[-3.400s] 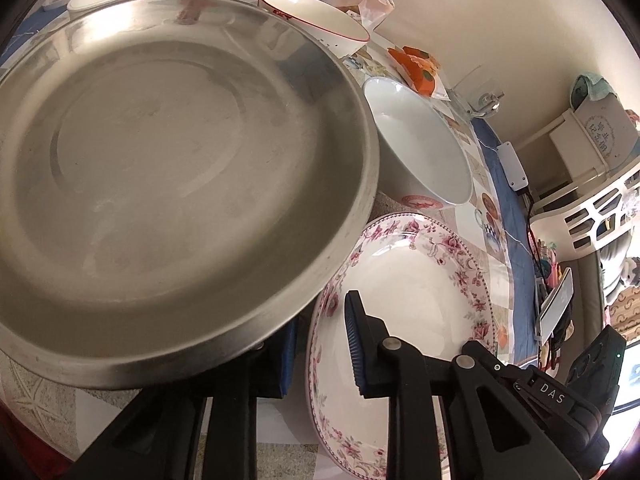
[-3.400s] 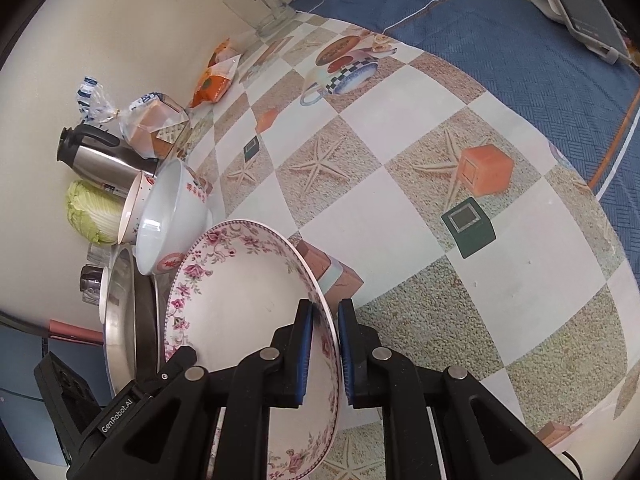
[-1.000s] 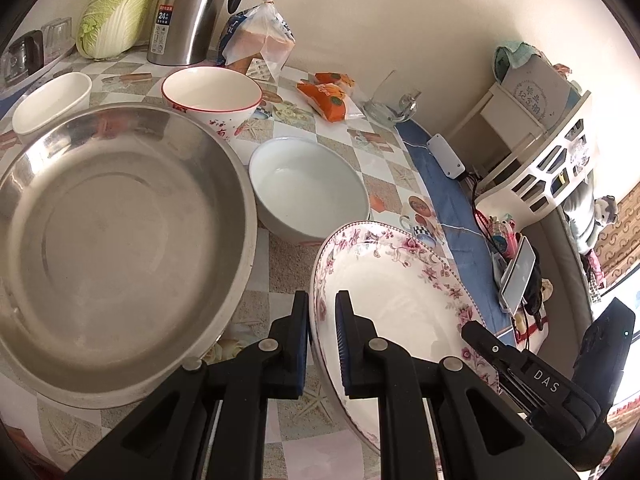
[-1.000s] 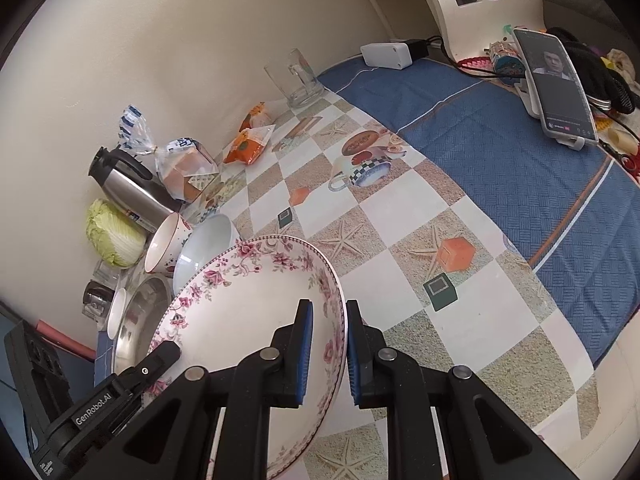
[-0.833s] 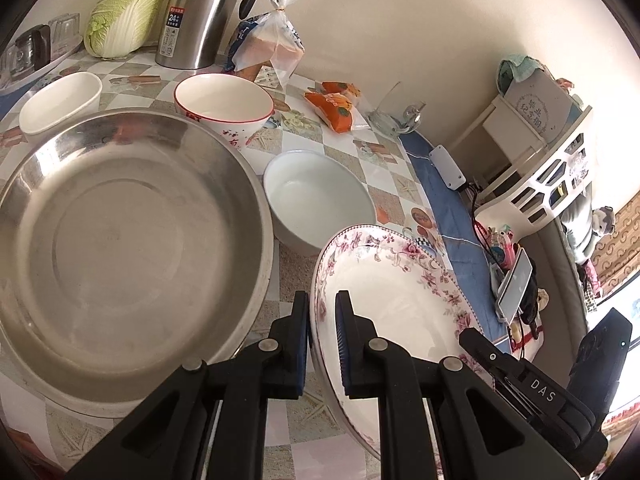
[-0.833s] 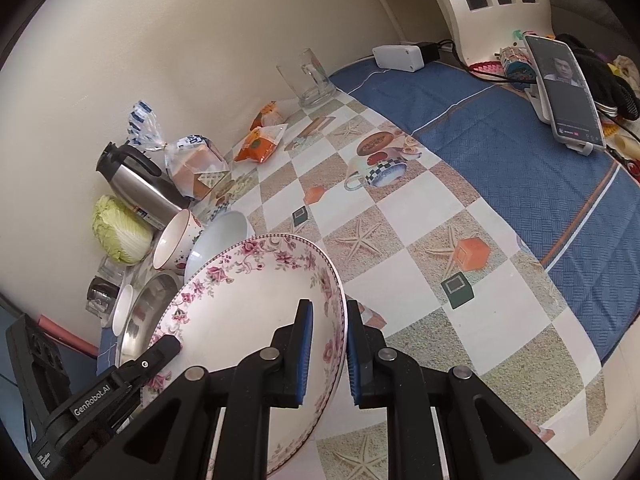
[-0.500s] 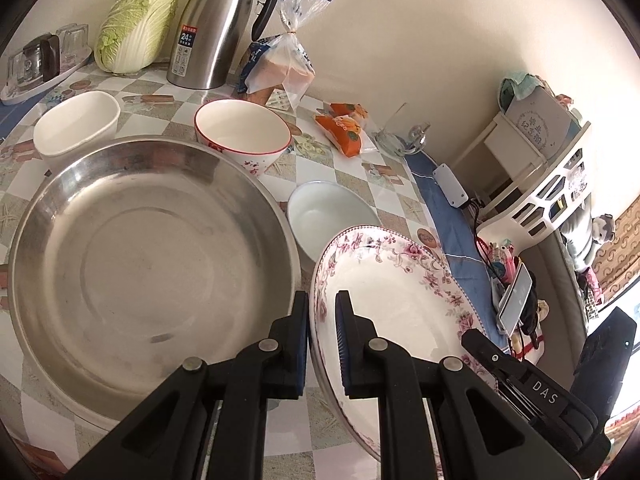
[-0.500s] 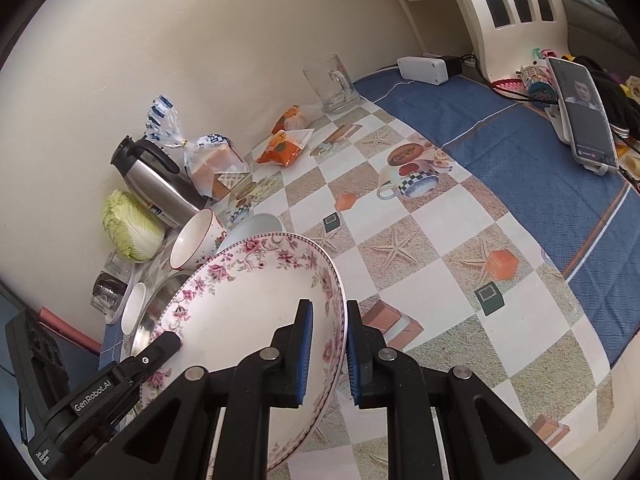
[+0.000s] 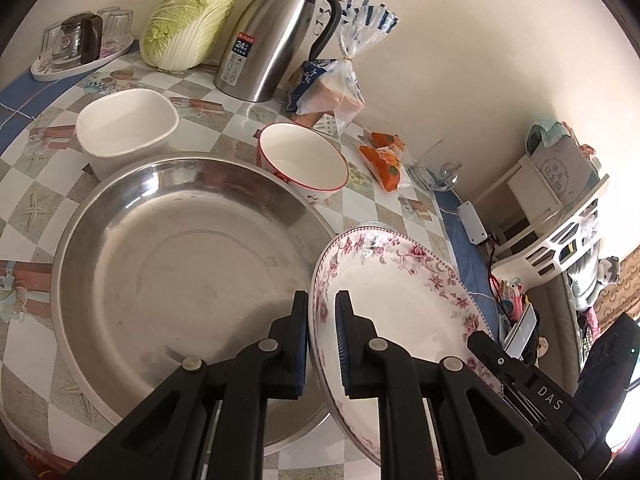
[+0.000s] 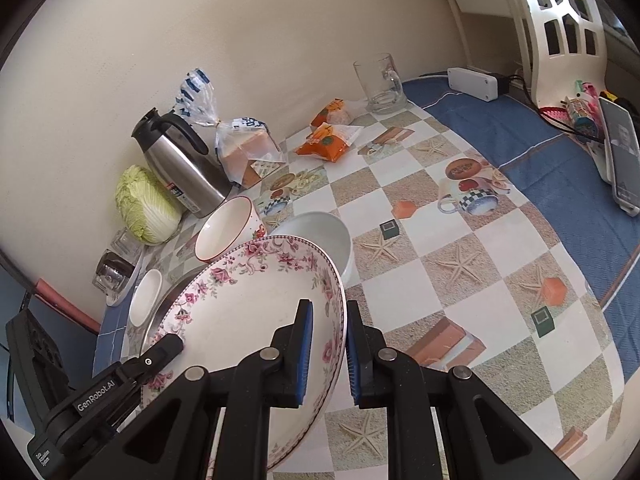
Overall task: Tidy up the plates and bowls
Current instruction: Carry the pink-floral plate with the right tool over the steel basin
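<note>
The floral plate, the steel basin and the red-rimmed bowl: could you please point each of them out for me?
floral plate [image 9: 404, 304], left wrist view, on its white inner well.
steel basin [image 9: 180, 256], left wrist view, on its flat bottom.
red-rimmed bowl [image 9: 304, 160], left wrist view, on its pale inside.

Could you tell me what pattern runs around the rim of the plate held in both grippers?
Pink roses on white, on the shallow floral plate; clearest in the right wrist view.
</note>
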The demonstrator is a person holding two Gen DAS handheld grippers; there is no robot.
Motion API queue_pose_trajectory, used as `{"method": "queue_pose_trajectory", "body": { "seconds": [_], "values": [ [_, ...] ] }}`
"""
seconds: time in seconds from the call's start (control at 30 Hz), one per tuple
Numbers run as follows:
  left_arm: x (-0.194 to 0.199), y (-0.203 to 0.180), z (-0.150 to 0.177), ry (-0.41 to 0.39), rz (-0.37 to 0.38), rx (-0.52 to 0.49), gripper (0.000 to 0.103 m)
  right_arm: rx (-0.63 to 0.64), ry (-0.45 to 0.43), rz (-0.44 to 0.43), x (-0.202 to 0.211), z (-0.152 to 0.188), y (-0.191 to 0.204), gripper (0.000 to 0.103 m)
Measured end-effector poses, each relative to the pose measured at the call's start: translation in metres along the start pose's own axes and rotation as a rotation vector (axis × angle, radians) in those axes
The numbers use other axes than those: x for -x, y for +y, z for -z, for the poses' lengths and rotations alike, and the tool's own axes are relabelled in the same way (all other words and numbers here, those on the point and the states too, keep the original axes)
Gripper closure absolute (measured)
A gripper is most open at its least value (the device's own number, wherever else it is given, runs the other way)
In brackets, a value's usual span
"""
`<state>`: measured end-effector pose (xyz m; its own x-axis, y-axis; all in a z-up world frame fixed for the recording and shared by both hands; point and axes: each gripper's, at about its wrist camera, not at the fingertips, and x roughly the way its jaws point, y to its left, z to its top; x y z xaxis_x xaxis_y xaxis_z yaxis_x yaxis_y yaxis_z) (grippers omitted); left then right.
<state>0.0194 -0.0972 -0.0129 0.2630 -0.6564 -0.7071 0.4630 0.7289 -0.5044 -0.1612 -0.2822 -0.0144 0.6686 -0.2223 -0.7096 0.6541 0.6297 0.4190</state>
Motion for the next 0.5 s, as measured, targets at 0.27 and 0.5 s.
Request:
{"method": "queue_pose_trajectory", "body": {
  "seconds": [0.27, 0.5],
  "values": [
    [0.013, 0.020, -0.013, -0.037, -0.006, 0.041, 0.090, 0.037, 0.020, -0.028, -0.013, -0.004, 0.027, 0.086],
    [0.019, 0.040, -0.023, -0.057, -0.024, 0.101, 0.090, 0.076, 0.044, -0.032, -0.028, -0.008, 0.052, 0.086]
  ]
}}
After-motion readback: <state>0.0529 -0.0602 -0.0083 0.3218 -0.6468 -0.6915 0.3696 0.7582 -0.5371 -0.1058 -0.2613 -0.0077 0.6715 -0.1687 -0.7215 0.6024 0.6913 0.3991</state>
